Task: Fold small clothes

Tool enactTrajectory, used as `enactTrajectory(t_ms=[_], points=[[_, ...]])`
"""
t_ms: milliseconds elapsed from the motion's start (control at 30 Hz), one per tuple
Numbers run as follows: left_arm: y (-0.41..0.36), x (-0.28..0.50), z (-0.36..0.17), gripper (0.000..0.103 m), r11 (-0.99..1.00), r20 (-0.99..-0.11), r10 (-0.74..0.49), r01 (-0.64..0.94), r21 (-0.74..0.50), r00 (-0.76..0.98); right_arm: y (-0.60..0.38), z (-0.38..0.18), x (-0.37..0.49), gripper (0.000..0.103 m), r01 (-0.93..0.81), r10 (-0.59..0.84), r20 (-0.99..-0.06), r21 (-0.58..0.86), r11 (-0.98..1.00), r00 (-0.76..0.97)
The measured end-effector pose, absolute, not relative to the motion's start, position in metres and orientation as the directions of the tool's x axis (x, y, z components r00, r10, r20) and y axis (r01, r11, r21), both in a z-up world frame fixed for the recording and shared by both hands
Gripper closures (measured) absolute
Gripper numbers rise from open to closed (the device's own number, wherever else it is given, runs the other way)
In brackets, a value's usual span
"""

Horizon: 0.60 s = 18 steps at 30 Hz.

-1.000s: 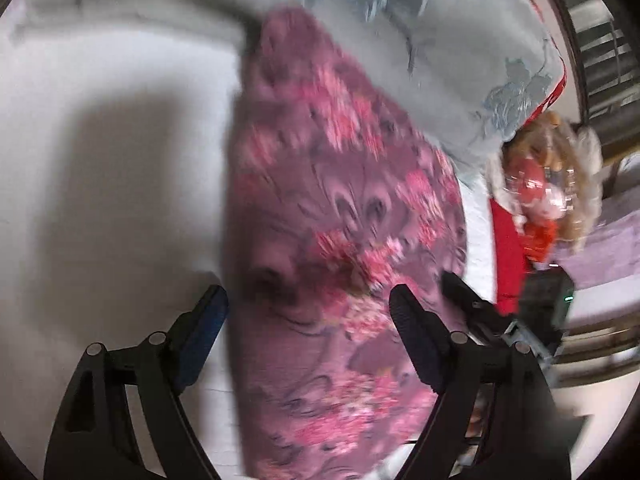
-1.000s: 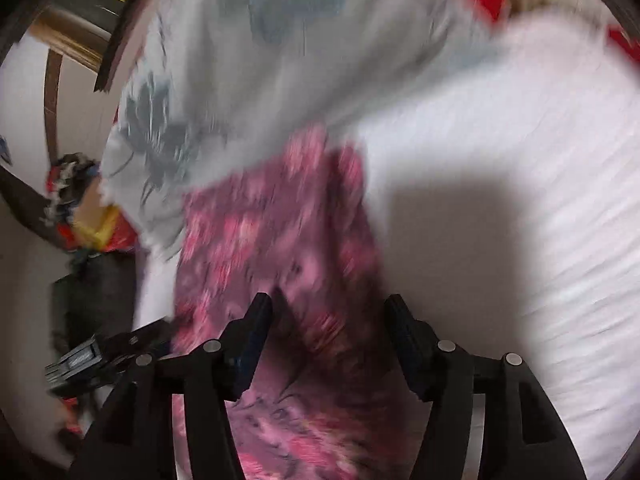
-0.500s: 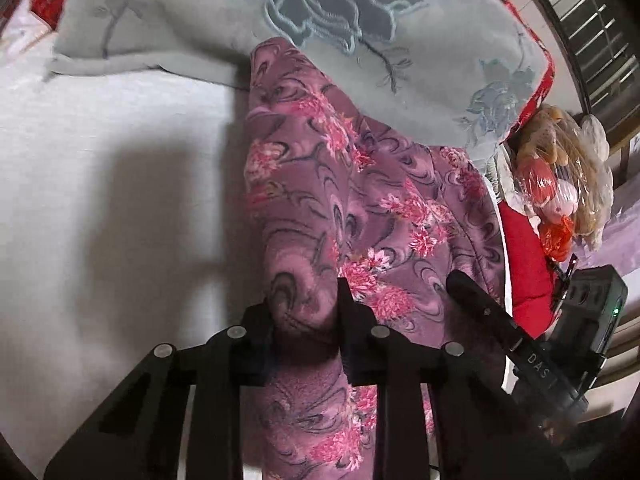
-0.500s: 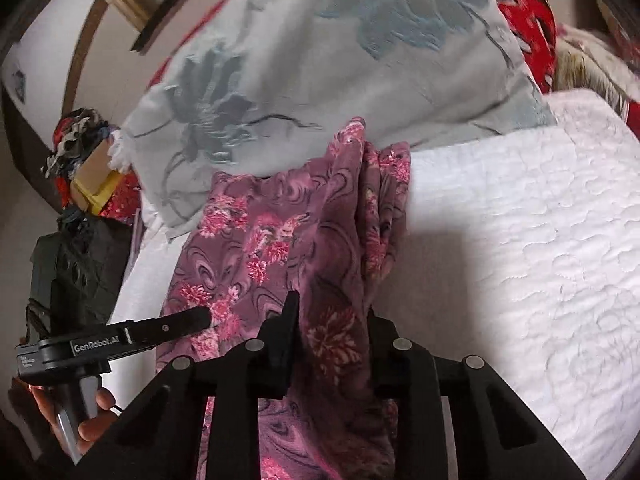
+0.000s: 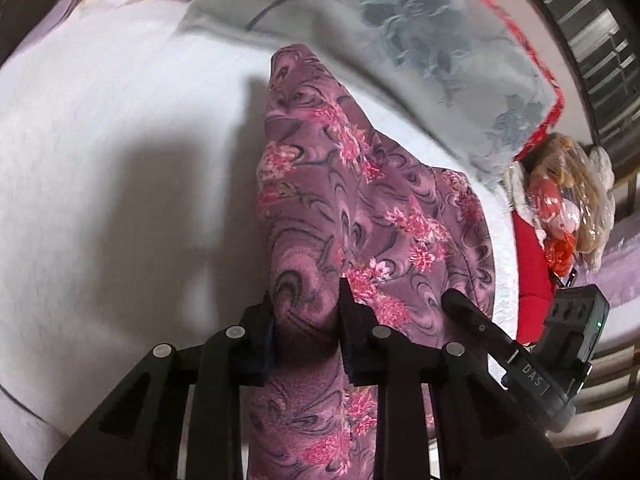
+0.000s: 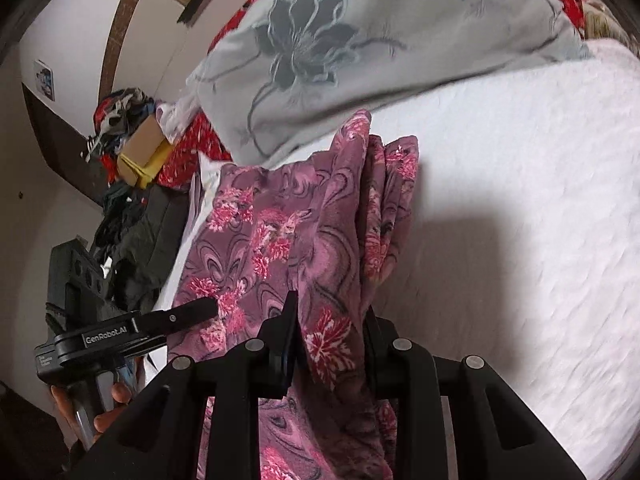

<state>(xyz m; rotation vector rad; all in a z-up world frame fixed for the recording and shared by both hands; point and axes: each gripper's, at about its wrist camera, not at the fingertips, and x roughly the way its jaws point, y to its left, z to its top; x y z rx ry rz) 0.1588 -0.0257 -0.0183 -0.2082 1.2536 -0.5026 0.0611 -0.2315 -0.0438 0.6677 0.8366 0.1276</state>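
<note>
Two hand-held grippers [image 5: 306, 312] [image 6: 330, 316], one floral garment [image 5: 360, 208].

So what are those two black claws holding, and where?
Both hold the purple floral cloth: left gripper and right gripper each pinch its bunched near edge.

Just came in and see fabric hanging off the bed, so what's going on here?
A person is folding a purple floral garment on a white quilted bed, using handheld tongs in each hand. The left tongs and the right tongs are each shut on a bunched part of the cloth near its close edge, side by side. The far end lies by a grey flowered pillow. The fold isn't finished.
</note>
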Motion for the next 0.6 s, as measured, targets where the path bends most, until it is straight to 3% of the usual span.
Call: enactTrajectory(t_ms=[33,67,133,300,400,600], points=[[-0.024,0.159,-0.026,0.076,0.883,-0.866,-0.454,0.239,-0.405,0.209,-0.227,-0.05,0.061,0.076,0.154,0.354,-0.657,0.585,0.796,0.666],[-0.024,0.159,-0.038,0.065,0.894,-0.882,-0.43,0.229,-0.386,0.191,-0.224,-0.057,0.061,0.075,0.168,0.344,-0.678,0.569,0.805,0.65],[-0.011,0.159,-0.043,0.059,0.882,-0.872,-0.457,0.214,-0.419,0.174,-0.221,-0.074,0.062,0.067,0.223,0.31,-0.734,0.529,0.819,0.605],[0.004,0.165,-0.004,0.062,0.842,-0.799,-0.536,0.239,-0.483,0.274,-0.235,-0.043,0.058,0.062,0.253,0.21,-0.718,0.478,0.841,0.663],[-0.025,0.18,0.013,0.06,0.836,-0.784,-0.541,0.298,-0.461,0.303,-0.232,-0.022,0.075,0.062,0.182,0.212,-0.666,0.471,0.863,0.715],[-0.085,0.225,-0.024,0.06,0.909,-0.874,-0.359,0.335,-0.248,0.327,-0.218,-0.04,0.12,0.067,0.144,0.187,-0.692,0.391,0.909,0.698]])
